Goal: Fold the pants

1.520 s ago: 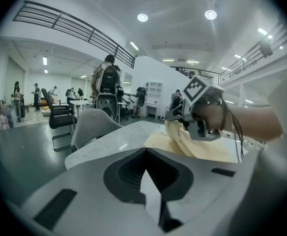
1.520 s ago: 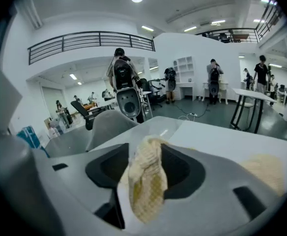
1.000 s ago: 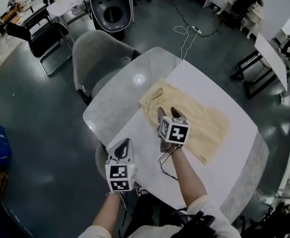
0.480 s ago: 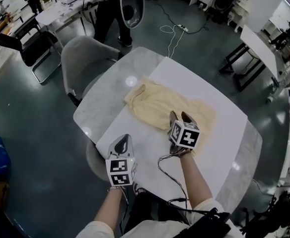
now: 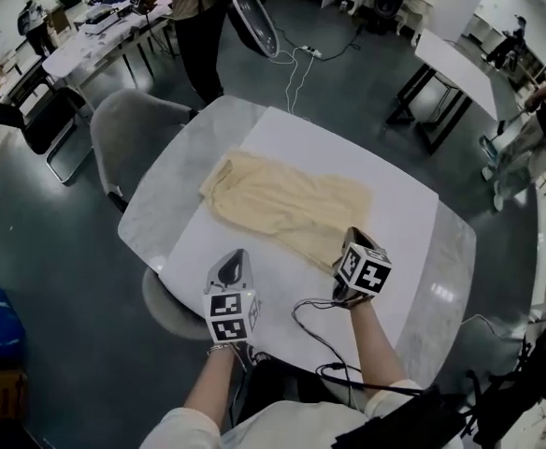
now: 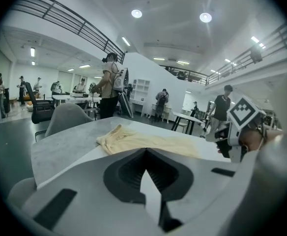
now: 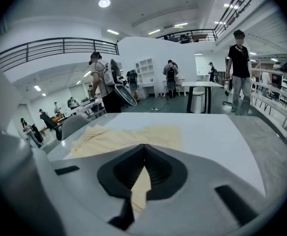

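Pale yellow pants (image 5: 282, 204) lie flat across the white table top (image 5: 385, 204), waist to the left and legs to the right. My right gripper (image 5: 348, 249) sits at the near right corner of the legs, its jaws closing to a shut tip. In the right gripper view the jaws (image 7: 144, 145) meet, with a strip of the yellow cloth (image 7: 129, 134) running up into them. My left gripper (image 5: 231, 262) hovers over bare table at the near left, short of the pants (image 6: 143, 141). It is shut (image 6: 146, 150) with nothing in it.
A grey chair (image 5: 137, 124) stands at the table's far left, and a person (image 5: 198, 7) holding a large round object is just beyond it. A black cable (image 5: 315, 318) trails over the near table edge. A black-legged table (image 5: 451, 73) stands at the far right.
My right gripper has slid from over the middle of the pants to their near right corner, and its jaws have gone from wide open to shut. The left gripper has shifted slightly.
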